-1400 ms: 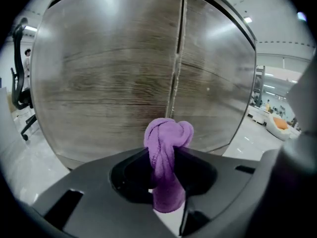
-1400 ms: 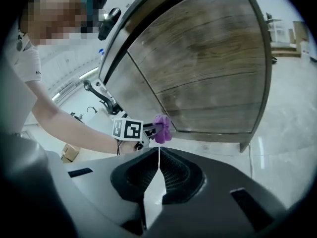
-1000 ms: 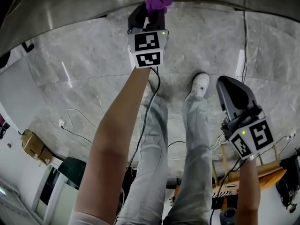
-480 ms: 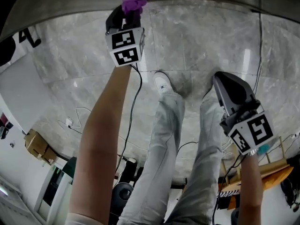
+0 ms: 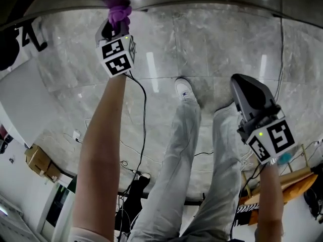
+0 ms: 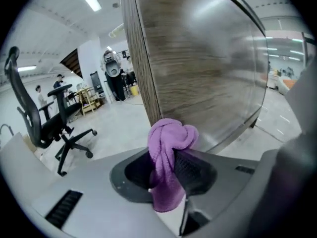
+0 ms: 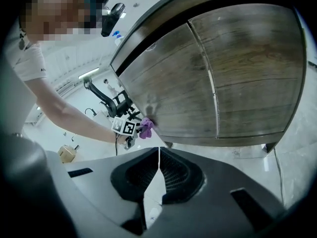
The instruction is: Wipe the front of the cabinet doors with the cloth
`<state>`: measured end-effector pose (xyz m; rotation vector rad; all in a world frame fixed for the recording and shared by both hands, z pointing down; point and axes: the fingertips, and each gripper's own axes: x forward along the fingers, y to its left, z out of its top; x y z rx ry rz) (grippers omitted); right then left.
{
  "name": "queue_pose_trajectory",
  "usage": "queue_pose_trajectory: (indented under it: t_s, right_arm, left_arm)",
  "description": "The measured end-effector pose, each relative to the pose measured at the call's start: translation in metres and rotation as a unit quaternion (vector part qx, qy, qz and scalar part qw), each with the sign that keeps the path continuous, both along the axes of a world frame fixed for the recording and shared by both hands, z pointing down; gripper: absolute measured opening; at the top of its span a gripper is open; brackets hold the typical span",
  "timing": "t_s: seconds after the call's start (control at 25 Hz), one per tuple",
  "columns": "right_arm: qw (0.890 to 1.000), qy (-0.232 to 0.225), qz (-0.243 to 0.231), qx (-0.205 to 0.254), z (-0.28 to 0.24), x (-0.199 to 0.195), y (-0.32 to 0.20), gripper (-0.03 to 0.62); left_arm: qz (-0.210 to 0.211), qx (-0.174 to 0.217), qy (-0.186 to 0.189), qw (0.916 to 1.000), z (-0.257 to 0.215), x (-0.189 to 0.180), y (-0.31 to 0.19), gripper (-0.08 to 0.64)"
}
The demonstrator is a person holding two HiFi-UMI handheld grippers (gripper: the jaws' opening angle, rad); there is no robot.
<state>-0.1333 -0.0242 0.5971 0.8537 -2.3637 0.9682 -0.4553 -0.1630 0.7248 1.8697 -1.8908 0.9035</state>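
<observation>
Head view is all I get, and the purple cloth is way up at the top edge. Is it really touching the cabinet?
Observer: Yes. In the right gripper view the cloth presses on the left-hand door, near its lower left edge.
Operator: Is the claw holding it tight?
Observer: The left gripper view shows the left claw shut on the cloth, with a bunched knob sticking out past the tips.
Operator: And the other claw?
Observer: The right claw is shut with nothing in it, and it is held well back from that door.
</observation>
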Motion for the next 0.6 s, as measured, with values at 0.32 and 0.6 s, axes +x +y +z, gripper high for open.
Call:
queue_pose_trajectory:
  t_s: [0.32,0.6]
  right_arm:
    - [0.998,0.0,-0.05,0.026,-0.054,-0.026,0.019,0.029]
    - [0.998,0.007,-0.025,0.062,-0.118,-0.01,0.028,0.029]
  left_arm:
    - [-0.018,0.064,0.022,0.9975,-0.094,-0.021,0.003,0.114]
    - [-0.029,0.117,0.062,0.9907,-0.209,-0.021,0.002,0.114]
